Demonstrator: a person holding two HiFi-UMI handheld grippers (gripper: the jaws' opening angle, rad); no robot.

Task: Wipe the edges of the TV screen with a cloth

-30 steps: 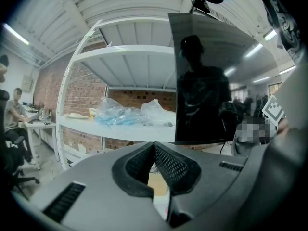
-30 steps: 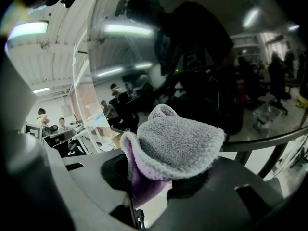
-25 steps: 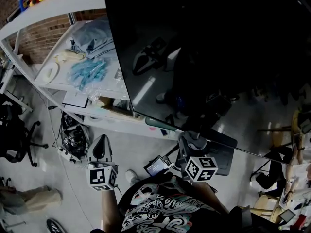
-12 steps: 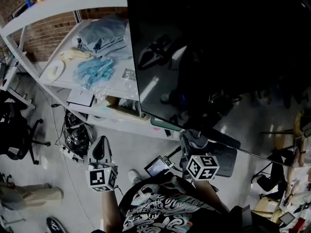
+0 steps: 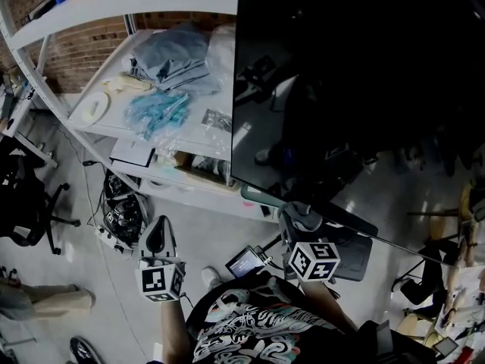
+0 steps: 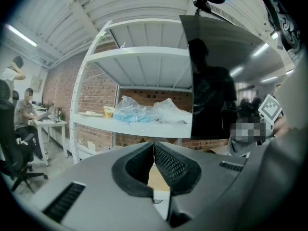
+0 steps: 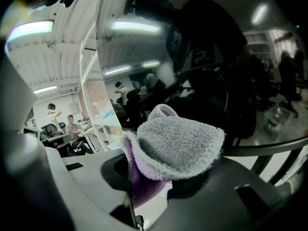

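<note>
Nearest, the person's printed shirt (image 5: 258, 324); in front of it, at either side, the marker cubes of the two grippers. Left gripper (image 5: 157, 230): held low above the floor, well apart from the TV (image 5: 364, 74); in the left gripper view its jaws (image 6: 154, 150) meet at the tips with nothing between them. Right gripper (image 5: 301, 220): jaws clamped on a grey cloth (image 5: 302, 215) with a purple underside; in the right gripper view the cloth (image 7: 178, 143) bulges up and forward out of the jaws (image 7: 168, 177) as a rounded wad, covering their tips. The wad points at the dark, reflective TV (image 7: 202, 57), at its lower edge close to the lower-left corner; whether cloth and screen touch cannot be told. Between the grippers, lower down, a small lit device (image 5: 244, 262). Left of the TV, a white rack (image 5: 182, 146); on its shelf, blue bags (image 5: 155, 108) and folded grey-blue fabric (image 5: 170, 55); from the left gripper, the rack (image 6: 139, 124) stands just beside the TV (image 6: 226, 81). Beneath the rack, a tangle of cables (image 5: 121, 211); far left, a black chair (image 5: 23, 203); behind all, a brick wall (image 5: 83, 48).
</note>
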